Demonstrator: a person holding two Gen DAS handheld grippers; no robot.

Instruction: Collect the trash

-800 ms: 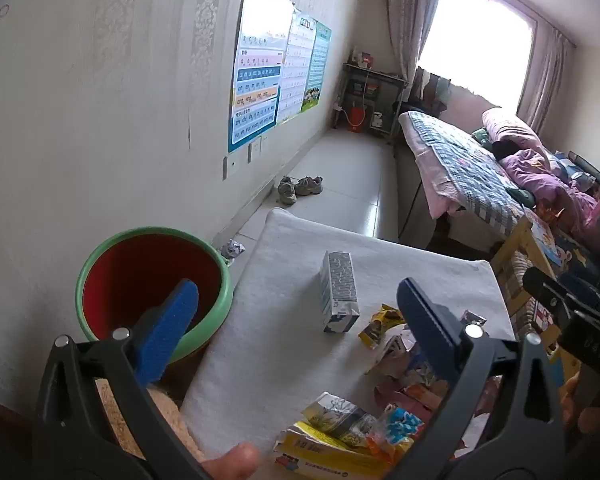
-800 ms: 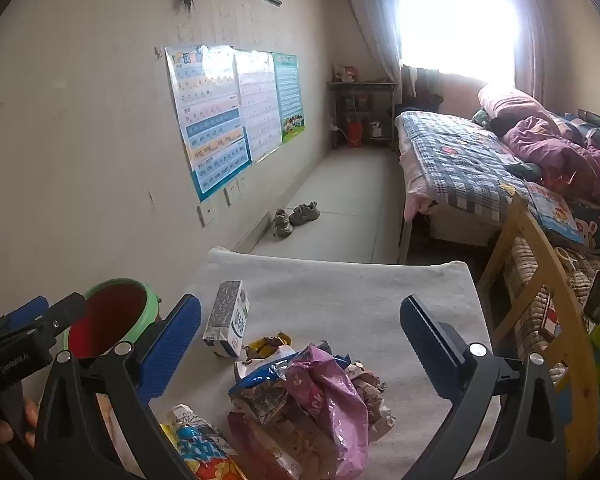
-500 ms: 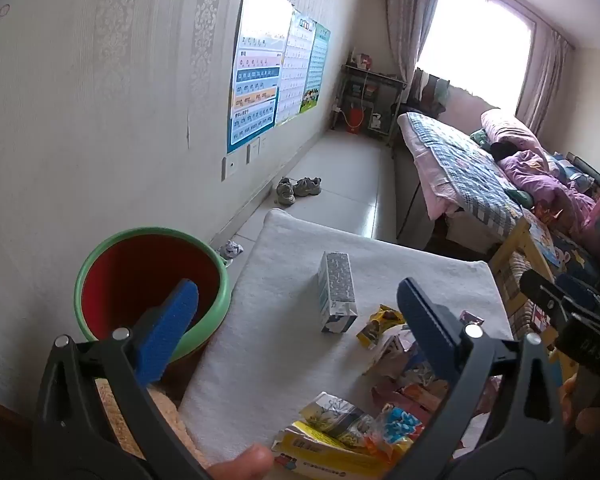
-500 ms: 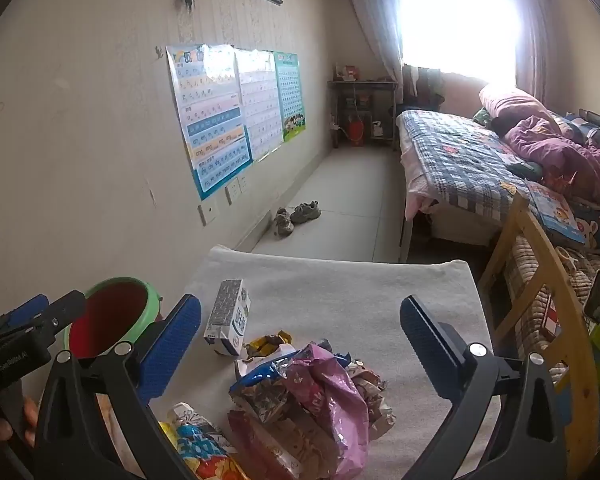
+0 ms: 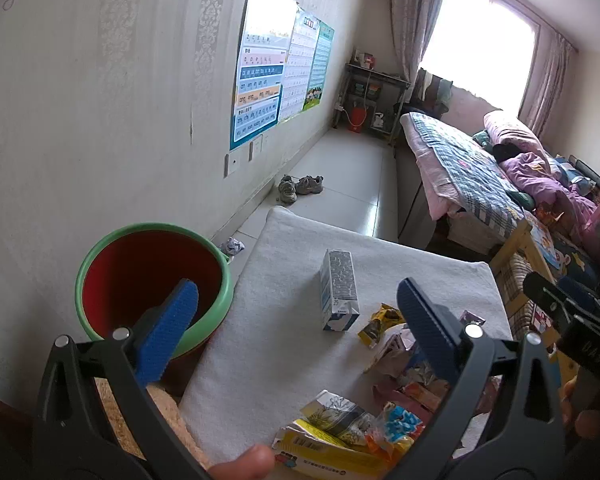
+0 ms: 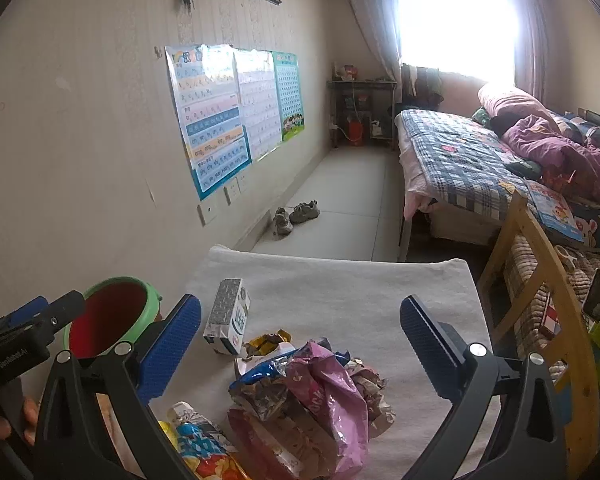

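Observation:
A pile of crumpled snack wrappers point(image 6: 308, 396) lies on the near part of a white cloth-covered table point(image 6: 340, 288); it also shows in the left wrist view point(image 5: 396, 392). A small upright milk carton point(image 5: 338, 296) stands beyond it, seen too in the right wrist view point(image 6: 228, 316). A red bin with a green rim point(image 5: 152, 284) stands off the table's left edge. My left gripper point(image 5: 296, 332) is open and empty above the table's near left. My right gripper point(image 6: 300, 344) is open and empty above the wrapper pile.
A wall with posters point(image 5: 276, 76) runs along the left. A bed point(image 6: 480, 160) and a wooden chair frame point(image 6: 540, 264) stand to the right. A pair of shoes point(image 5: 300, 186) and a crumpled scrap point(image 5: 232, 246) lie on the floor beyond the table.
Both grippers have stayed open and almost still. The views have shifted only slightly.

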